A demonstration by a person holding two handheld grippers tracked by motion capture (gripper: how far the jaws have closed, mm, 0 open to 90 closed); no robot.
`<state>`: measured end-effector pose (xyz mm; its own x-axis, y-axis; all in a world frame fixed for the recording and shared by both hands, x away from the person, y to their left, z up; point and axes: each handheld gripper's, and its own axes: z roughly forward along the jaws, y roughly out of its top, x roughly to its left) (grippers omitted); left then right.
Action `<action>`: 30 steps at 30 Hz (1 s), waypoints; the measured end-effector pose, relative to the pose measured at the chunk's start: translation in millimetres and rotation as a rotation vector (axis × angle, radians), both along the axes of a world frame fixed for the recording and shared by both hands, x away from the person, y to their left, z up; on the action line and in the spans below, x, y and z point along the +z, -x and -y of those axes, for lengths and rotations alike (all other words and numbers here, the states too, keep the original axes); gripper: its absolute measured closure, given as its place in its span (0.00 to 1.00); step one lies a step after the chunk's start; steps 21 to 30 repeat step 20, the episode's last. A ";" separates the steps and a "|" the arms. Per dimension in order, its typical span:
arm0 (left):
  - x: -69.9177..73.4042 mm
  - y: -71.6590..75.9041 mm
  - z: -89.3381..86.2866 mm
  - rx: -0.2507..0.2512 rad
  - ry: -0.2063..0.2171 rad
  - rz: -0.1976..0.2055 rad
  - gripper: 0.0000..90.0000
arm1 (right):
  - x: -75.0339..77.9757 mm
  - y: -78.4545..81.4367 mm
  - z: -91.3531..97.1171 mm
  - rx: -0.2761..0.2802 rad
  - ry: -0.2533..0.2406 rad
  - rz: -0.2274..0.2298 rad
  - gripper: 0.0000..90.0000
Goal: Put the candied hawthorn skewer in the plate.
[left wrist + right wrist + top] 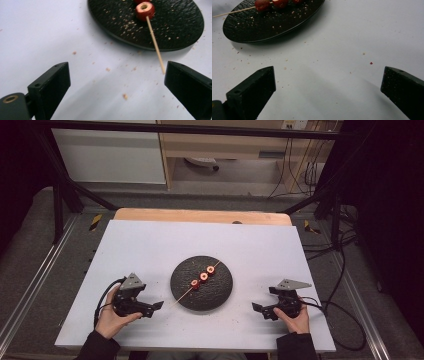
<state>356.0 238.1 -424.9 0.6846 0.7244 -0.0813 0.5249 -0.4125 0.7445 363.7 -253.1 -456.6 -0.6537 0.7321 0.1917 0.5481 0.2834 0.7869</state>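
A round black plate [222, 292] lies at the middle of the white table. On it rests a thin wooden skewer [183, 295] threaded with three red pieces [204, 276]; its bare end sticks out over the plate's left rim. My left gripper [159, 305] sits left of the plate, open and empty, its jaws pointing at the skewer [156, 46] and the plate [175, 32]. My right gripper [256, 308] rests right of the plate, open and empty. In its view the plate [269, 27] and the red pieces [262, 5] lie at the upper left.
Crumbs are scattered on the white table top [150, 250] around the plate. A wooden edge [200, 215] runs along the far side. Black frame legs, cables [345, 320] and a floor rail flank the table. A person's hands hold both grippers near the front edge.
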 end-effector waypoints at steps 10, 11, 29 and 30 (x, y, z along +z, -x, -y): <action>-20.5 10.7 -28.3 0.026 0.000 0.029 0.07 | -1.5 0.3 -1.0 -0.004 0.018 -0.010 0.01; -21.7 11.1 -29.4 0.032 -0.003 0.031 0.07 | -1.8 0.1 -1.1 -0.004 0.022 -0.008 0.01; -20.6 10.5 -38.2 0.046 0.003 0.040 0.08 | -1.9 1.2 -1.2 0.000 0.022 -0.019 0.01; -20.6 10.5 -38.2 0.046 0.003 0.040 0.08 | -1.9 1.2 -1.2 0.000 0.022 -0.019 0.01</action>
